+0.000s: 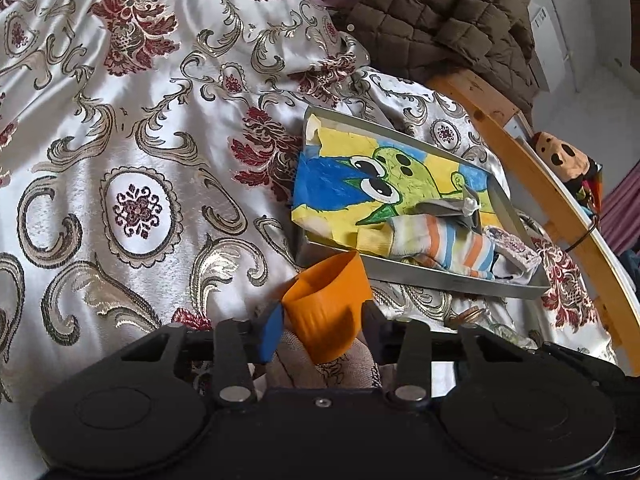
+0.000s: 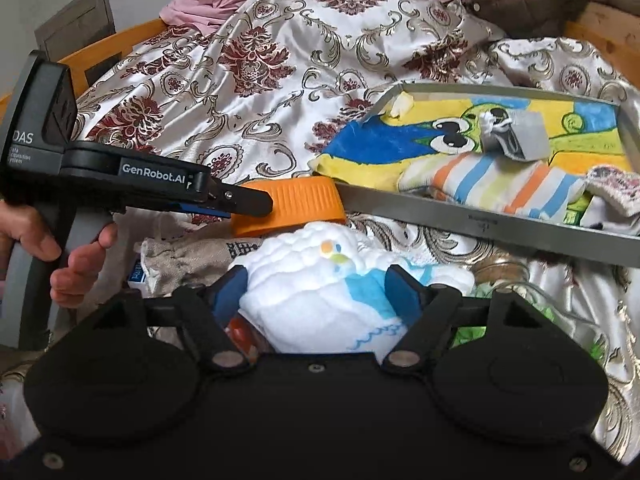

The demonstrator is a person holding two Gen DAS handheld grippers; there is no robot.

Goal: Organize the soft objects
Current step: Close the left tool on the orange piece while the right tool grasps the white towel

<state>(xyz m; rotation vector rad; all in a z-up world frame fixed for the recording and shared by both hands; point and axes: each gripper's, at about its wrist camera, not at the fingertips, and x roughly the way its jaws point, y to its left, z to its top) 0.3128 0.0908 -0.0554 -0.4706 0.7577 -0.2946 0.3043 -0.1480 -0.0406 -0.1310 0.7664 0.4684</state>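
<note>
Grey metal, the shallow rectangular tray sits at the right of the right wrist view on the satin floral bedspread and already holds a share of the soft things: a yellow, blue and green cartoon-print cloth, a striped orange, blue and yellow sock, a folded grey sock and a pale speckled piece at its right end. That much looks sorted.

Still outside the tray, at the lower centre of that view, lies a white quilted cloth with blue trim; the right tongs stand on either side of it, pads against its flanks, apparently gripping it. Just above it, the left tongs are clamped on a ribbed orange cup-shaped piece beside the tray's near wall. A beige knitted fabric and other small items remain beneath, so I judge the job roughly midway.
</note>
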